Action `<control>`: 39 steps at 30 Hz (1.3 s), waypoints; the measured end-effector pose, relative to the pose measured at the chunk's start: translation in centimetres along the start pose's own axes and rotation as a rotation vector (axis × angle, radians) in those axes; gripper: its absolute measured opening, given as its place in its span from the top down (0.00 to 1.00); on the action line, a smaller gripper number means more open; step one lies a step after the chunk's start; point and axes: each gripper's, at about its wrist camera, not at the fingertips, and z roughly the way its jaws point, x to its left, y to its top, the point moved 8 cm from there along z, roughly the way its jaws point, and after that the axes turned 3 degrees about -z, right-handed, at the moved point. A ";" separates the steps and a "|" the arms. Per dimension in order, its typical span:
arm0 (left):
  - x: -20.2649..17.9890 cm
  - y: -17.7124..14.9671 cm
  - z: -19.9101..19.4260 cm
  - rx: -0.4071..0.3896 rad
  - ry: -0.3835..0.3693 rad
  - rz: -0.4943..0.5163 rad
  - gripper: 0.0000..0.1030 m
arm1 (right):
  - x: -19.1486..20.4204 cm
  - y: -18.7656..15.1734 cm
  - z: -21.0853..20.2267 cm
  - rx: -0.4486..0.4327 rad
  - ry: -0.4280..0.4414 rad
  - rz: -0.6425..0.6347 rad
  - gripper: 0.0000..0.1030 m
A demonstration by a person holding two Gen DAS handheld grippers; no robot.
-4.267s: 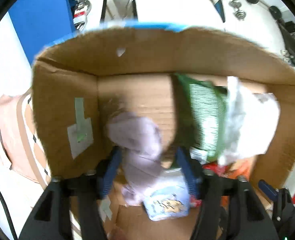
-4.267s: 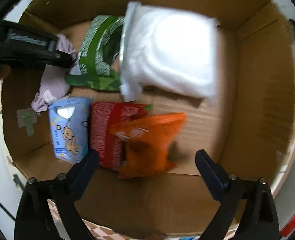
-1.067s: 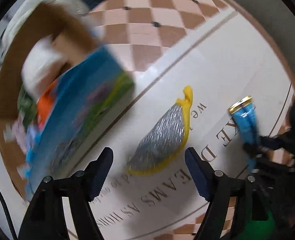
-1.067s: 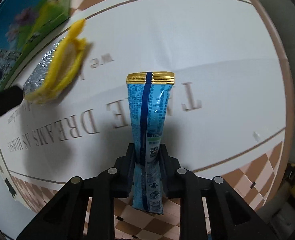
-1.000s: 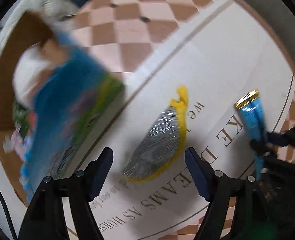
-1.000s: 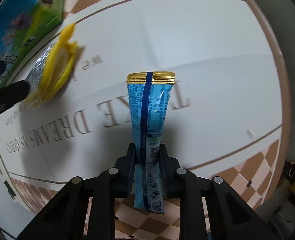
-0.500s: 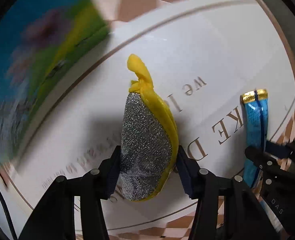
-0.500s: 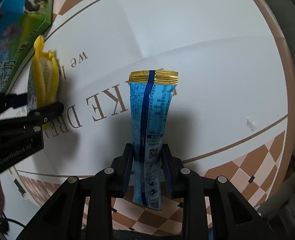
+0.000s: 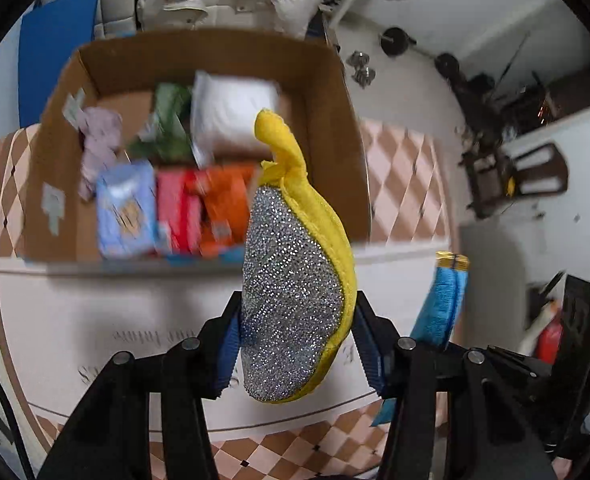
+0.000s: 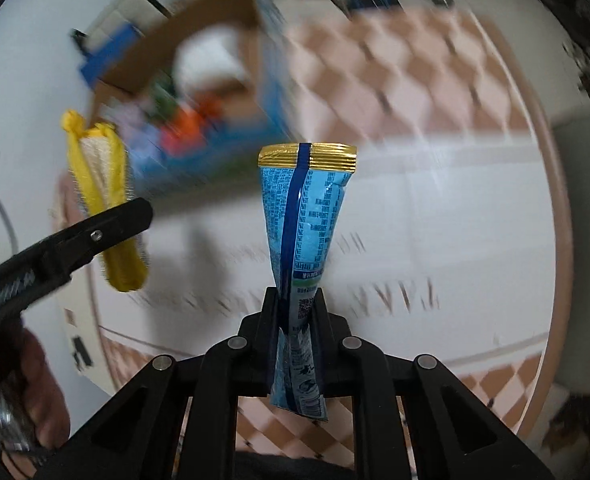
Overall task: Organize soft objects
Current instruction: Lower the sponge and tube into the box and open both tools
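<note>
My left gripper (image 9: 297, 344) clamps the scrubber (image 9: 295, 276), my right gripper (image 10: 295, 320) pinches the blue packet (image 10: 305, 220), both lifted clear of the table (image 9: 135, 312), so next I carry them over the box (image 9: 327, 92) by its far edge and release into free space.
</note>
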 end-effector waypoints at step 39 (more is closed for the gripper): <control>12.6 19.7 9.6 0.145 0.288 -0.080 0.16 | 3.1 22.3 10.2 0.124 -0.281 -0.053 0.44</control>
